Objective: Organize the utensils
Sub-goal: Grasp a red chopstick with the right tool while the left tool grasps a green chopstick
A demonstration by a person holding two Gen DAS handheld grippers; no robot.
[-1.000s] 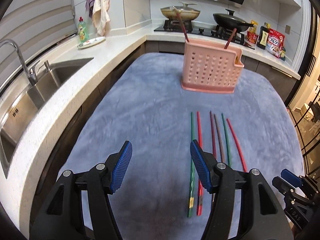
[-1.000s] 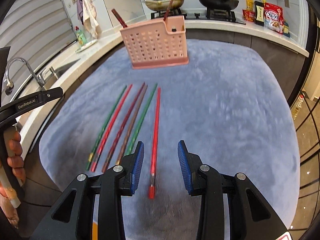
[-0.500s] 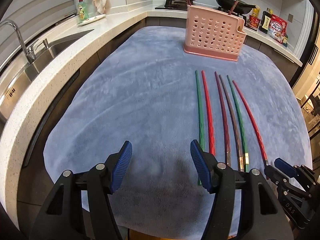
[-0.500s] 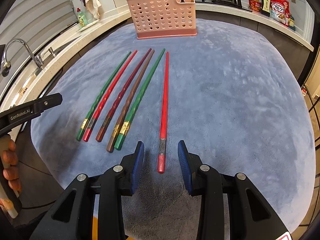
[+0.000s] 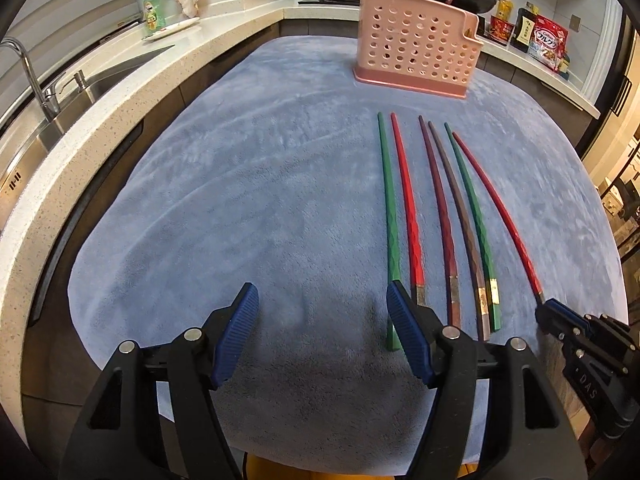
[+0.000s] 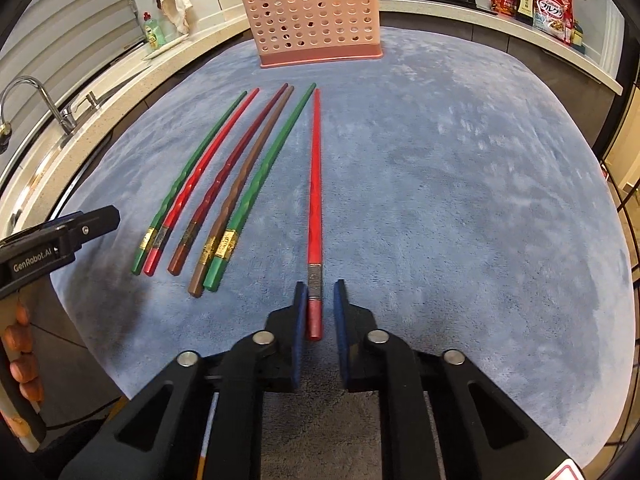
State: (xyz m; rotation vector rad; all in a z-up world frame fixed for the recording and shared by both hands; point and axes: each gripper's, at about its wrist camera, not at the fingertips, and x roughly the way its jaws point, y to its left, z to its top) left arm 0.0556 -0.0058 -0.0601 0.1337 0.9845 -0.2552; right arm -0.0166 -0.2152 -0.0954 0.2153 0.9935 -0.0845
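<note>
The right gripper [image 6: 320, 308] is down low over the blue cloth [image 6: 460, 200] covering the worktop, and its jaws are closing around the near end of the lone red chopstick [image 6: 315, 184]. The blue pads stand narrow on either side of its butt end; the left pad looks right against it, while a thin sliver of gap shows on the right side, so a firm pinch cannot be confirmed. That chopstick lies flat, pointing away toward the pink holder [image 6: 316, 20] at the far edge of the cloth.

Just to its left lie five more chopsticks side by side: a green one [image 6: 256, 184] nearest, then a brown one [image 6: 244, 192], a dark red one [image 6: 232, 176], a bright red one [image 6: 200, 172] and another green one [image 6: 188, 172] farthest left, all with their thick ends toward the near side.

The left gripper [image 5: 320, 336] hovers over bare cloth, jaws wide and opening, nothing between them; its right finger sits just over the near end of the leftmost green chopstick. Two dark chopsticks already stand in the holder. A sink [image 5: 60, 92] sits on the far left.
</note>
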